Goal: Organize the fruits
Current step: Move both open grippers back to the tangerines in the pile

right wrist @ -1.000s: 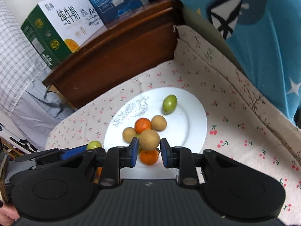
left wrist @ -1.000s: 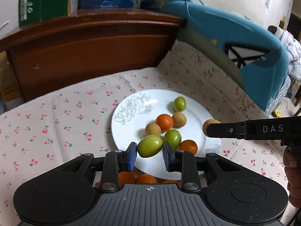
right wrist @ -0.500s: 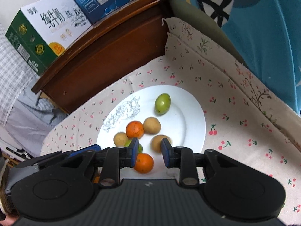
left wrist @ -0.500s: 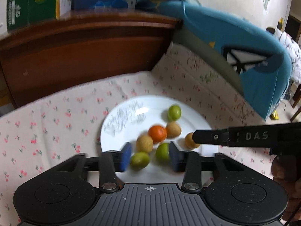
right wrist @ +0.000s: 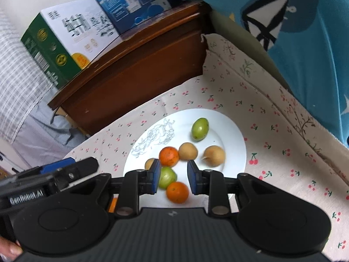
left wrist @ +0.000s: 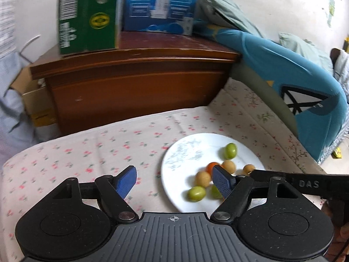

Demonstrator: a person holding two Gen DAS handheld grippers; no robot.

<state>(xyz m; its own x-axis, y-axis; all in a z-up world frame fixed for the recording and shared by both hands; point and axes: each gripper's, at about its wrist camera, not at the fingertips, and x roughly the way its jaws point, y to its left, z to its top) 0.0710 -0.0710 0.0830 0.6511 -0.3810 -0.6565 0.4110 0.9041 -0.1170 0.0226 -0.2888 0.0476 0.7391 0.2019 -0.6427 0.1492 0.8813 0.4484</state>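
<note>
From the left wrist camera, we look down on a white plate (left wrist: pixel 174 187) lying on a cherry-print cloth (left wrist: pixel 87 152), near the cloth's right edge below a wooden headboard (left wrist: pixel 135 83). Our left gripper (left wrist: pixel 173 181) hangs above the plate's left rim with its jaws opening and nothing between them. On the plate we count green fruits (left wrist: pixel 230 150), pale brown ones (left wrist: pixel 228 166) and an orange one partly hidden behind a finger. The right gripper's black body reaches in from the right edge.

From the right wrist camera, our right gripper (right wrist: pixel 173 180) hovers over the plate's (right wrist: pixel 237 144) near rim, jaws narrow and empty; no pad presses on fruit. Below it lie a green fruit (right wrist: pixel 168 176) and an orange fruit (right wrist: pixel 177 192); further up the plate sit another orange one (right wrist: pixel 169 156), three brown ones (right wrist: pixel 214 155) and a green one (right wrist: pixel 200 128) near the far rim.

We judge the gathering well advanced: seven fruits rest on the plate. A sliver of orange shows beneath this gripper's left finger, so some fruit may be left to collect; we cannot tell how much.
</note>
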